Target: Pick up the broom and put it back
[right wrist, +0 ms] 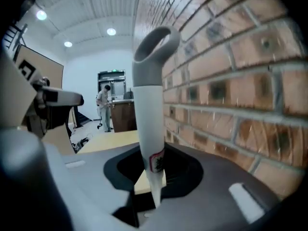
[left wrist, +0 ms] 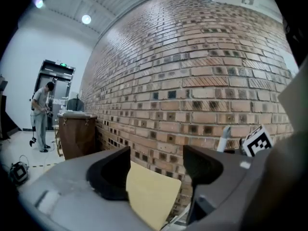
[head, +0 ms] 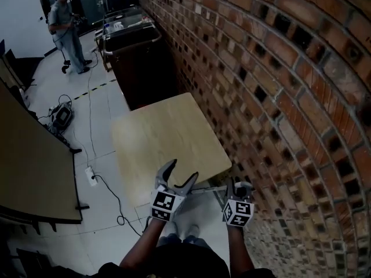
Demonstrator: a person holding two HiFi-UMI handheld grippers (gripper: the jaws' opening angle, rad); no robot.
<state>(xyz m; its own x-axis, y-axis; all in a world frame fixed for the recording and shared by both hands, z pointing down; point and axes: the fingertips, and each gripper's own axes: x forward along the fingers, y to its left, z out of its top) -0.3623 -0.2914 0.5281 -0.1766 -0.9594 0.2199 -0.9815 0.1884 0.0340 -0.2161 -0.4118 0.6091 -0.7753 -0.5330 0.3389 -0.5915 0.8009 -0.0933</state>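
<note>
The broom's grey-white handle (right wrist: pixel 148 109), with a loop at its top end, stands upright close to the brick wall (right wrist: pixel 231 81). My right gripper (right wrist: pixel 154 179) is shut on its lower, narrow part. In the head view the right gripper (head: pixel 238 191) is at the bottom, next to the wall. My left gripper (head: pixel 177 178) is beside it over the near edge of the table (head: pixel 168 138), jaws open and nothing between them. The left gripper view shows its open jaws (left wrist: pixel 156 170) over the table corner (left wrist: pixel 151 196) and the handle top (left wrist: pixel 224 138) at the right. The broom head is hidden.
The brick wall (head: pixel 278 97) runs along the right side. A dark cabinet (head: pixel 139 57) stands beyond the table. A person (head: pixel 64 28) stands far back. Cables and a power strip (head: pixel 91 175) lie on the floor at the left, near a large board (head: pixel 29 167).
</note>
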